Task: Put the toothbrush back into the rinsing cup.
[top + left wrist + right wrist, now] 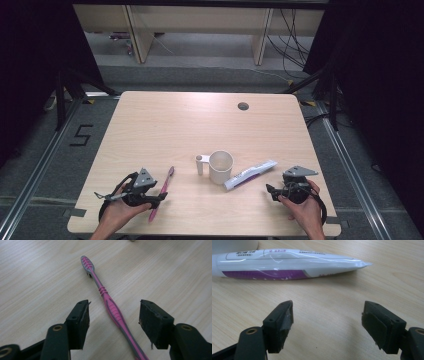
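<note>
Toothbrush (110, 305) work is what the left gripper (157, 199) is set up for: the pink and grey handle runs between its two black jaws, and the pads stand apart on either side of it without touching, so nothing is grasped yet.

Largest first: the worktop (165, 125) is smooth wood, and a thin handle lying flat on it leaves little room for the pads to get under. If the jaws come together too high, they may pinch only the upper curve of the handle and squirt it sideways. The handle also lies at a slant across the gap rather than square to the pads, so it could swivel as they bite.

Ahead and to the right of that gripper stands the white cup (220, 167) with its handle; a toothbrush swung carelessly could knock it over.

Just ahead of the right gripper (271, 191), whose jaws are released and hold nothing, lies the toothpaste tube (287, 265), its crimped tail the nearer end. The tube is soft and glossy; a grip on the flat tail may slide off, and a hard squeeze nearer the middle could force paste out at the cap.
</note>
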Action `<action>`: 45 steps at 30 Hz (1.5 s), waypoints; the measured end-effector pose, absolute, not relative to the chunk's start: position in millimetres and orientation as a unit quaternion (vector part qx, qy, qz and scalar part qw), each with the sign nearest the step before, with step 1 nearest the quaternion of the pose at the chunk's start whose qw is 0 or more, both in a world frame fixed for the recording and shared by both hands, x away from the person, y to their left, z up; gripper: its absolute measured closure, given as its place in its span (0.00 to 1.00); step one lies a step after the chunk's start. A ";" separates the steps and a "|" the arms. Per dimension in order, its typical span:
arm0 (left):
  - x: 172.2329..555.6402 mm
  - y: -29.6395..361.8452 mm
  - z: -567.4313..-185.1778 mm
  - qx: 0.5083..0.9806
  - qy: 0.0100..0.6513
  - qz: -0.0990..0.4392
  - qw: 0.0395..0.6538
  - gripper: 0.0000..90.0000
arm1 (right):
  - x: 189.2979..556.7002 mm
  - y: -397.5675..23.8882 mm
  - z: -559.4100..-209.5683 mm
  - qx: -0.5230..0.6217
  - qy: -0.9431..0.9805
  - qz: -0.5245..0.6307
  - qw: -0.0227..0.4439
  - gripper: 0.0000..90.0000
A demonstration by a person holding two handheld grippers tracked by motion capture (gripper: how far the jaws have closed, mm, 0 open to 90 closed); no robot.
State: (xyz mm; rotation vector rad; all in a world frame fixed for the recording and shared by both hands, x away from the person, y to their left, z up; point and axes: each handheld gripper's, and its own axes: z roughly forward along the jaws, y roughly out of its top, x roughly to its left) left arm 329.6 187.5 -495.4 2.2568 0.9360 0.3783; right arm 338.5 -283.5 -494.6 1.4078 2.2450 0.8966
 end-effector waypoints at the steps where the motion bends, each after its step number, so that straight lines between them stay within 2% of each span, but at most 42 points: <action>1: 330.9 186.7 -495.0 0.863 0.357 0.143 0.328 0.51 | 339.6 -284.2 -495.0 0.486 0.794 0.319 0.178 0.30; 3: 334.6 184.1 -494.8 0.866 0.357 0.138 0.321 0.52 | 338.3 -282.6 -494.5 0.498 0.790 0.317 0.166 0.30; 7: 337.8 181.4 -495.0 0.867 0.359 0.133 0.318 0.55 | 339.3 -284.5 -495.7 0.486 0.793 0.319 0.181 0.30; 15: 345.0 176.7 -495.3 0.875 0.363 0.126 0.295 0.60 | 338.2 -283.7 -493.3 0.497 0.789 0.319 0.167 0.30; 23: 350.7 172.7 -494.2 0.889 0.349 0.126 0.269 0.66 | 341.4 -287.3 -494.3 0.468 0.799 0.324 0.192 0.30; 29: 352.2 171.3 -496.3 0.895 0.348 0.112 0.256 0.70 | 341.0 -287.0 -493.7 0.469 0.799 0.325 0.191 0.30; 32: 353.5 171.2 -495.1 0.899 0.343 0.108 0.249 0.75 | 338.7 -284.6 -491.8 0.490 0.791 0.323 0.176 0.30; 40: 356.4 170.3 -491.0 0.912 0.335 0.079 0.224 0.82 | 340.7 -286.2 -492.4 0.472 0.797 0.329 0.186 0.30; 44: 359.1 166.6 -489.0 0.917 0.333 0.073 0.208 0.84 | 338.8 -283.8 -492.1 0.488 0.789 0.330 0.175 0.30; 45: 359.8 165.4 -488.9 0.918 0.332 0.071 0.205 0.85 | 340.5 -285.3 -493.2 0.473 0.793 0.335 0.187 0.30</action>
